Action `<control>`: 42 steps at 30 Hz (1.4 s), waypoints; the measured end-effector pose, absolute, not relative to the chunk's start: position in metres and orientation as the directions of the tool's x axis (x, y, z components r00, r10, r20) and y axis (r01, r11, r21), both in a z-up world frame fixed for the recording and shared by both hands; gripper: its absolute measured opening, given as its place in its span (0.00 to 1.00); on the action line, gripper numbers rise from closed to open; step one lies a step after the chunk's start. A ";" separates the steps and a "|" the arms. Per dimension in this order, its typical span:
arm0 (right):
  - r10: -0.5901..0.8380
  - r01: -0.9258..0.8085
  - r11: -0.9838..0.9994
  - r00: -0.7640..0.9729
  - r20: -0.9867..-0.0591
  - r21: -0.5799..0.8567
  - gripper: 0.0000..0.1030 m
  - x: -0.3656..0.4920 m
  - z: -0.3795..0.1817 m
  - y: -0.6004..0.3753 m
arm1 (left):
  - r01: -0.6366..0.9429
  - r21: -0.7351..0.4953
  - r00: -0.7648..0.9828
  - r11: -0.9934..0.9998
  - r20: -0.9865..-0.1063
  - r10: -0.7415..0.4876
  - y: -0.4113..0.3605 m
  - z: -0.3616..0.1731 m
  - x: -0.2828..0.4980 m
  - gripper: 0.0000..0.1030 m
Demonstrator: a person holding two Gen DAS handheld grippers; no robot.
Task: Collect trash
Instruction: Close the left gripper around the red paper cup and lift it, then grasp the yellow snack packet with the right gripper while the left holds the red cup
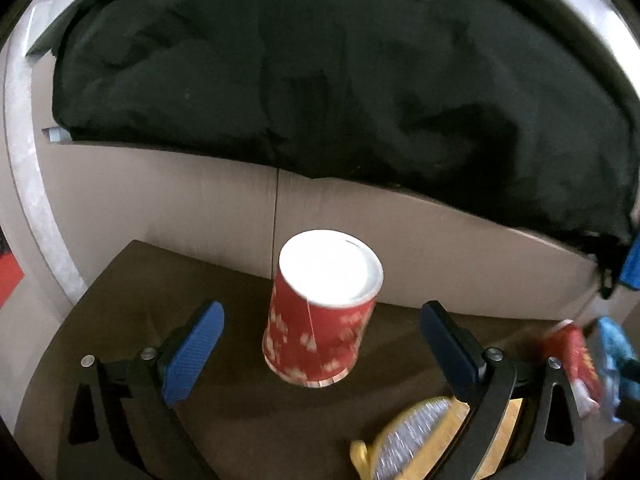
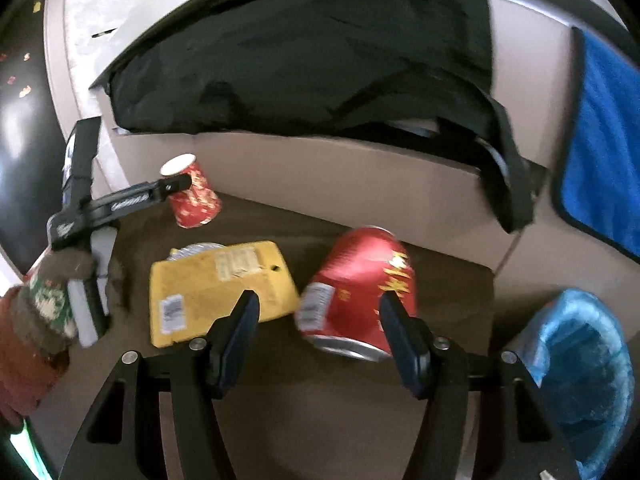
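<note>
The red paper cup [image 1: 323, 308] stands upside down on the dark brown table [image 1: 132, 280], its white base up and its long axis close to vertical, leaning slightly. It carries a pale blurred pattern I cannot read. My left gripper [image 1: 320, 340] is spread wide with the cup between its blue pads [image 1: 192, 352], neither pad touching it.

To the right lies a dented red can [image 2: 356, 292] on its side, silver rim toward me, long axis running away toward the sofa. It bears yellow characters and a small white label, both too blurred to read. My right gripper [image 2: 320, 320] is also wide apart, its right finger in front of the can and the left one beside it; I cannot tell whether they touch.

Between cup and can lies a flat yellow packet [image 2: 216, 284] with white stickers, print illegible. A bin with a blue liner [image 2: 580, 368] stands just beside the table's right edge. Behind, a black garment [image 1: 320, 80] covers the beige sofa [image 1: 400, 240], where a blue cloth [image 2: 604, 152] also hangs.
</note>
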State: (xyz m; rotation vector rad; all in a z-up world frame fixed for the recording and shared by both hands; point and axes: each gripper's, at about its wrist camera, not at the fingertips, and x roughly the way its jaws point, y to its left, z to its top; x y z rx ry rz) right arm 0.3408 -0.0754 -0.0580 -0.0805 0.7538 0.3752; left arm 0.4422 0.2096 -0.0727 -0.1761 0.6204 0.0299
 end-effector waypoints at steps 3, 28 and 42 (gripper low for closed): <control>0.305 -0.360 0.930 0.657 -0.690 0.068 0.58 0.340 -0.066 -0.082 | -0.133 -0.161 0.804 0.978 -0.595 0.011 0.212 -0.074 0.456 0.85; 0.453 -0.456 0.849 0.369 -0.811 0.267 0.58 0.330 -0.112 0.010 | -0.165 -0.379 0.859 0.910 -0.509 -0.056 0.282 -0.049 0.275 0.55; 0.488 -0.426 0.852 0.442 -0.753 0.303 0.59 0.385 -0.097 0.036 | -0.171 -0.399 0.842 0.901 -0.534 -0.077 0.287 -0.063 0.282 0.55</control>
